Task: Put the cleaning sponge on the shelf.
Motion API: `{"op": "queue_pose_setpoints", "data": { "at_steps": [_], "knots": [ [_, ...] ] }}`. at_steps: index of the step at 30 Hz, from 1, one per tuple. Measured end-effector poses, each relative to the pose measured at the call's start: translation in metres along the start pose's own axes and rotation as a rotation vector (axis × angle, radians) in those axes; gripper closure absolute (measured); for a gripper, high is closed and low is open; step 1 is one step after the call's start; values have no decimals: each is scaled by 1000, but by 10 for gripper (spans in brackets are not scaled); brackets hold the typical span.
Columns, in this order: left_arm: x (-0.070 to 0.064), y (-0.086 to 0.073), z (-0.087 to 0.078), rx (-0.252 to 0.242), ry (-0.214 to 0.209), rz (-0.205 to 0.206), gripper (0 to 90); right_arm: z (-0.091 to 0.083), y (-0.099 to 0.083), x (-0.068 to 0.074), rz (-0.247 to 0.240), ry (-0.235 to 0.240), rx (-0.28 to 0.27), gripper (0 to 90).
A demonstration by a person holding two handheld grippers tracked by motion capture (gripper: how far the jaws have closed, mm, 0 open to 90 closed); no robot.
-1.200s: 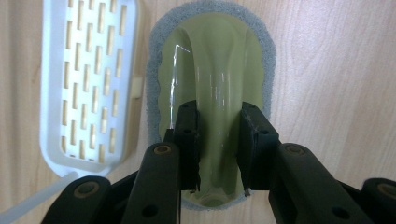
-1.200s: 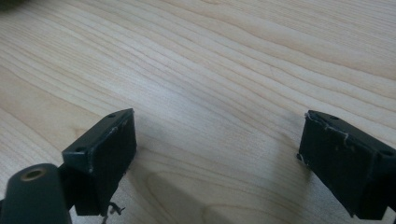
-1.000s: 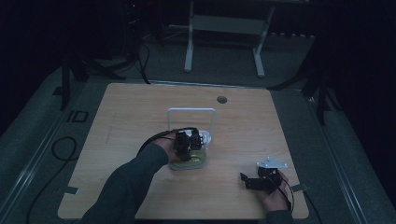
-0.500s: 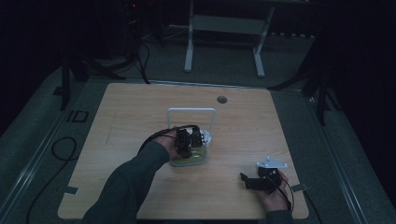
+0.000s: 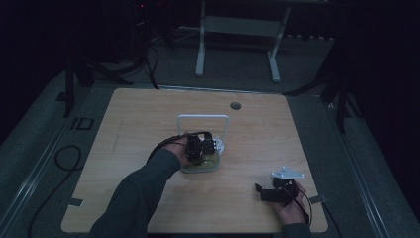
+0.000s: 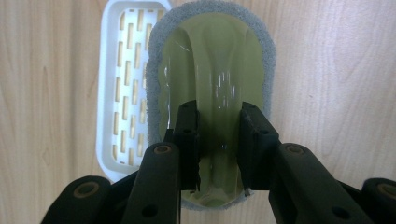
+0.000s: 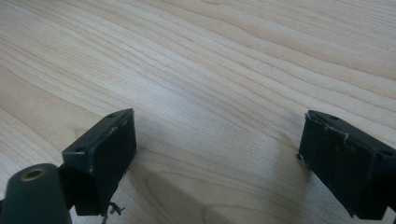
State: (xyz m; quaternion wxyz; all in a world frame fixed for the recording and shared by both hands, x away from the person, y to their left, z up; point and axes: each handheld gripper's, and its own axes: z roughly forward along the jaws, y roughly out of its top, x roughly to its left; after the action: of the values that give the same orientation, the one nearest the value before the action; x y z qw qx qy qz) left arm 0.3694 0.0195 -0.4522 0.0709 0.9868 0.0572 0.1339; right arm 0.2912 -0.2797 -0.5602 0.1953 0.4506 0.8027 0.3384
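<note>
Right gripper (image 7: 217,154): jaws spread wide, nothing between them, low over the bare wooden table (image 7: 224,56) near its front right corner. Left gripper (image 6: 218,140): jaws clamped on the raised olive-green handle of a grey-edged scrubber (image 6: 212,65), at table centre, overlapping a white slotted tray (image 6: 119,88). No legible writing on any item.

One scrubber (image 6: 212,79), one white tray (image 6: 122,88), two tools.

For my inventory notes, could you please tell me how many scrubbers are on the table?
1. The scrubber is mid-table, gripped on its green handle by the left tongs, partly overlapping the white tray.
</note>
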Motion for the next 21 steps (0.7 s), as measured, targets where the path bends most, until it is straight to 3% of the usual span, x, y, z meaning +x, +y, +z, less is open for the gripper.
{"op": "queue_pose_setpoints", "data": {
  "at_steps": [21],
  "knots": [
    [5,2,2,-10,39,11,717,0,0,0,1,0,0,106]
  ]
}}
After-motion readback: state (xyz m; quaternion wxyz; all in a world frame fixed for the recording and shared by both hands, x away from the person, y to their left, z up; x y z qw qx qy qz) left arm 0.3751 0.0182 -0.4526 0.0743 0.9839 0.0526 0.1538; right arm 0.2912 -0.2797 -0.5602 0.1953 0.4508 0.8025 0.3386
